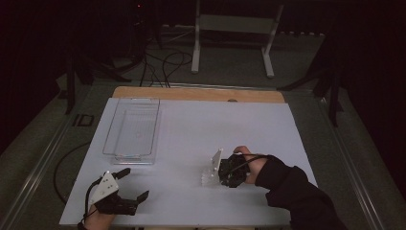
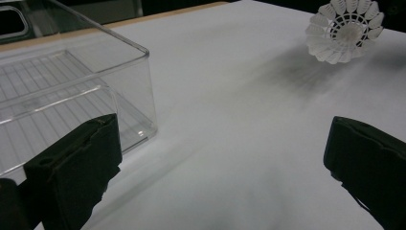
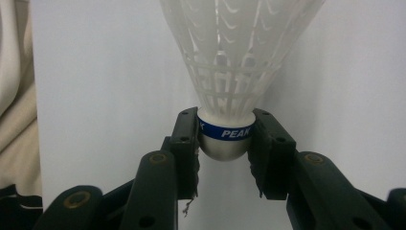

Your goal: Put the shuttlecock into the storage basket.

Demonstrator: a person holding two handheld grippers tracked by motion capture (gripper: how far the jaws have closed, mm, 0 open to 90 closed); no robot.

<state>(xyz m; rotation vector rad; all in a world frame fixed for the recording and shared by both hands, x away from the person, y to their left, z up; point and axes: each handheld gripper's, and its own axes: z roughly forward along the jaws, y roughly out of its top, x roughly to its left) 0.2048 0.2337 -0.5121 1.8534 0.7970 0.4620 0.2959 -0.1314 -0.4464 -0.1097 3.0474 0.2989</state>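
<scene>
A white plastic shuttlecock [image 3: 239,57] with a blue band marked PEAK is held by its cork base between the jaws of my right gripper [image 3: 225,139]. In the high view the right gripper [image 1: 226,171] is right of the table's middle, and the shuttlecock [image 1: 214,166] points left from it, just above the white surface. My left gripper [image 1: 135,183] rests at the near left corner, its jaws wide apart with nothing between them. From the left gripper view the left gripper [image 2: 220,167] faces across the table, with the shuttlecock [image 2: 344,31] far off at the upper right.
A clear, empty plastic box [image 1: 132,129] stands on the left of the white tabletop [image 1: 239,120], close ahead of the left gripper [image 2: 72,72]. A wooden strip [image 1: 196,93] runs along the far edge. Stand legs and cables lie on the floor beyond.
</scene>
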